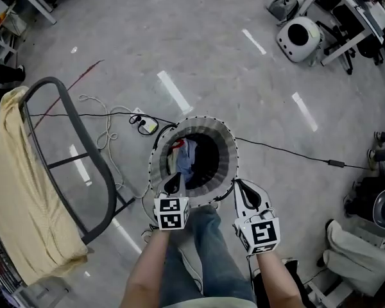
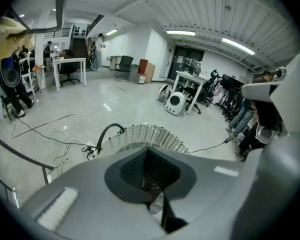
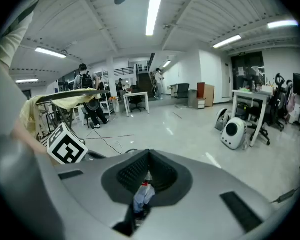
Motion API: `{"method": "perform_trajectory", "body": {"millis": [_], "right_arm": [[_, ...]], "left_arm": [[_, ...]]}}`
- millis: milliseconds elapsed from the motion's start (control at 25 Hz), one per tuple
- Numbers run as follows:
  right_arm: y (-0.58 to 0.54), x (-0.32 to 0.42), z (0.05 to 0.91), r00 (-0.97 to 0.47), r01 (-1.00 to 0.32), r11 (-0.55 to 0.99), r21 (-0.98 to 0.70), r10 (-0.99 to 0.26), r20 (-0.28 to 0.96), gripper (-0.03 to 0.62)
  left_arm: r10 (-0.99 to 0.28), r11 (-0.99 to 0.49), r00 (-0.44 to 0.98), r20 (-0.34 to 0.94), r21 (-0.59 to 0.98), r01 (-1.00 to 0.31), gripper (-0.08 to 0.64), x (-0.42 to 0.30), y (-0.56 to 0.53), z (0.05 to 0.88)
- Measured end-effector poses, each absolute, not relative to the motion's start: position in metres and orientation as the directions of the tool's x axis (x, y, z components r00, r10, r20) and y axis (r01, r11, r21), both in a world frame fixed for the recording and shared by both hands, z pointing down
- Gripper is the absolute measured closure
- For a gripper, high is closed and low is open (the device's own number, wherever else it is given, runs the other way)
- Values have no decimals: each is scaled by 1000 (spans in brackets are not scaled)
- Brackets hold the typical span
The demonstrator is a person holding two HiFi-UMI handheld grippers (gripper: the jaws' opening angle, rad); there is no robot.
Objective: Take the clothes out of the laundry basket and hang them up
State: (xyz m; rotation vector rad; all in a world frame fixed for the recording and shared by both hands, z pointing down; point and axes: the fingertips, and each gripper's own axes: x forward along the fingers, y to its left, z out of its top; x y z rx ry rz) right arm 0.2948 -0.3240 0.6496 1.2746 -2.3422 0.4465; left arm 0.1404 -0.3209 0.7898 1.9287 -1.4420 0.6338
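One yellow cloth (image 1: 13, 197) was draped over the rack (image 1: 70, 127) at the left of the head view, so by my judgement a first piece had been hung. The rest of the rack showed bare rails. The bulk of the work was left: the basket (image 1: 226, 151) stood on the floor just ahead of the person's feet, and clothes (image 1: 186, 159) lay bunched inside it (a blue piece most plainly, with a bit of red and something pale beside it).

The left hand-held gripper (image 1: 173, 186) was at the basket's near rim with its jaws pressed together and nothing between them; its own view showed only the ribbed rim beyond the closed tips. The right hand-held gripper (image 1: 242, 188) was just beside the rim on the other side, its jaws also closed and empty. In its own view the blue cloth showed through the slit below the tips, but it lay down in the basket and was not pinched.

So no garment was in hand. As I read it, this was the start of the next pick: the jaws would have to open before either could take hold of the clothes, and then the piece would have to go across to the bare rails of the rack, well apart from the basket
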Motion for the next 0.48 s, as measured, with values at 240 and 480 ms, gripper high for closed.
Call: {"method": "perform_trajectory", "body": {"millis": [240,480], "right_arm": [[-347,303,733,-482,-847,523,-93,-682,550,591],[-378,298,800,-504,-833,541,-118,-654,564,591]], "left_arm": [[-579,-140,280,766,245,-959,546,145,-327,884],[-516,-50,259,817,273,-961,407,147,-327,973]]}}
